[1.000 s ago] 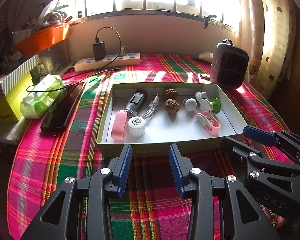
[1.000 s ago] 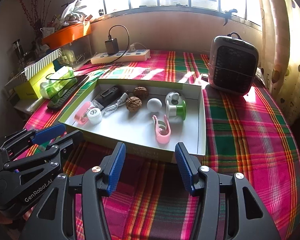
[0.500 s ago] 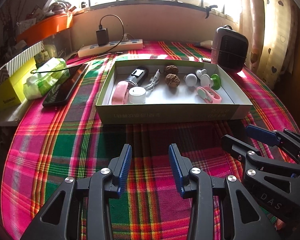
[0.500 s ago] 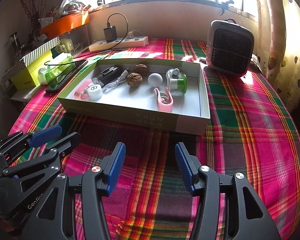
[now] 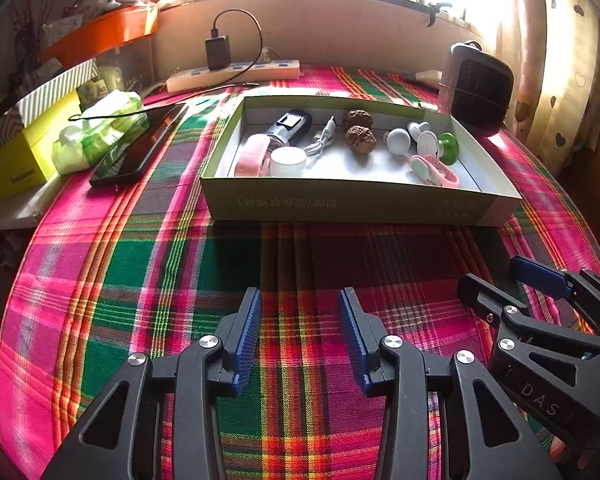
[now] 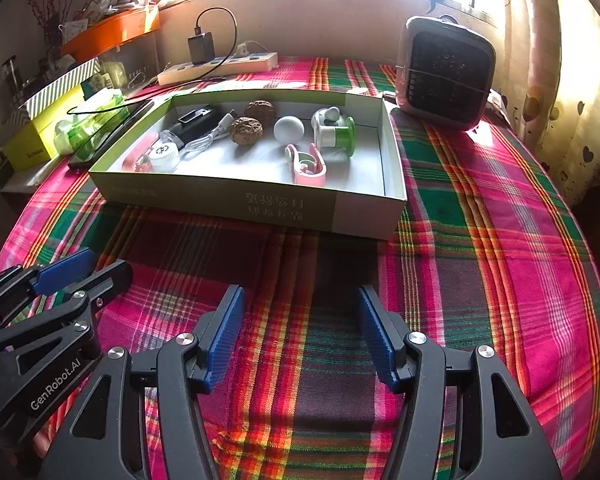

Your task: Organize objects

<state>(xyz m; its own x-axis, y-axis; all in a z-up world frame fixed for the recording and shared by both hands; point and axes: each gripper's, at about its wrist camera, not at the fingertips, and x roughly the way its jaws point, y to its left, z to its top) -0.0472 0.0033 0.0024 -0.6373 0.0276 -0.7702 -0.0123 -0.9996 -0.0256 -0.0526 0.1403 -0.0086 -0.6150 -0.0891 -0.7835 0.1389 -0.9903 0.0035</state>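
progress appeared near complete: small items lay inside the shallow green cardboard box [image 6: 356, 212] on the plaid-clothed bench [image 6: 480, 240]. left gripper [image 5: 300, 336] and right gripper [image 6: 300, 332] fingers were opening, both empty, near the box.

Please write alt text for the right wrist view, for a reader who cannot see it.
The right gripper, empty with jaws opening, hangs over a plaid tablecloth in front of a shallow box holding small items, including two walnuts and a white ball. The left gripper shows at lower left; a small heater stands behind the box.
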